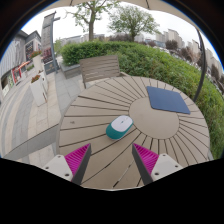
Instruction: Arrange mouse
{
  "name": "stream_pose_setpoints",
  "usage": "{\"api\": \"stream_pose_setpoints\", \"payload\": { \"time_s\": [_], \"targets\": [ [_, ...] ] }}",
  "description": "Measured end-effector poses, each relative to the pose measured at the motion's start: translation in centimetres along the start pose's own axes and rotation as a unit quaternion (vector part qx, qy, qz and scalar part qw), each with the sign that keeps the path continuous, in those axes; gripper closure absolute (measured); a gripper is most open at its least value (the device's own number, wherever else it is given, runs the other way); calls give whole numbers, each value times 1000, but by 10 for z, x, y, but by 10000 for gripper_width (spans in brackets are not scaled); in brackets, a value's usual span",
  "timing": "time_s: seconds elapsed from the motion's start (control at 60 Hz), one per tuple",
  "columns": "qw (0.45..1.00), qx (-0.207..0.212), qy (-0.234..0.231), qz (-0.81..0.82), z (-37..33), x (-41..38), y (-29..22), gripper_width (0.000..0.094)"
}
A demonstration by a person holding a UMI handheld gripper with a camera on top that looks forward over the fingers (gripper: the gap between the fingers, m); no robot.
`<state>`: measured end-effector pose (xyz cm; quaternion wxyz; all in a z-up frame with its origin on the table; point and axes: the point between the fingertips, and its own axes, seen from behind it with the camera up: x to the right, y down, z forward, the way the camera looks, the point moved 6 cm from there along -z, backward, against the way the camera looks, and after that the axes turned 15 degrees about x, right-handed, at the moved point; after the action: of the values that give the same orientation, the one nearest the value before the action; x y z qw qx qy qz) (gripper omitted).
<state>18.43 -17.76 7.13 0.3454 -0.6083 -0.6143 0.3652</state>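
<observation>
The gripper (110, 162) hovers level over the near edge of a round slatted wooden table (90, 115), its fingers spread wide and holding nothing. The mouse (120, 126) — white and teal — lies just ahead of them, a dark blue mousepad (167, 99) beyond it.
</observation>
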Motion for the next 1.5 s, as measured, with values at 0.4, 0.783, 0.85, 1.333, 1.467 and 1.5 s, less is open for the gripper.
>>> {"api": "stream_pose_setpoints", "payload": {
  "time_s": [0.4, 0.783, 0.85, 1.333, 1.467, 1.5],
  "targets": [
    [998, 28, 43, 29, 100, 11, -6, 76],
    [998, 42, 39, 12, 118, 7, -14, 113],
    [998, 50, 37, 0, 120, 9, -16, 425],
    [994, 107, 2, 3, 121, 95, -136, 512],
    [991, 125, 43, -18, 165, 198, -179, 513],
    [992, 115, 57, -18, 183, 221, -178, 514]
  ]
}}
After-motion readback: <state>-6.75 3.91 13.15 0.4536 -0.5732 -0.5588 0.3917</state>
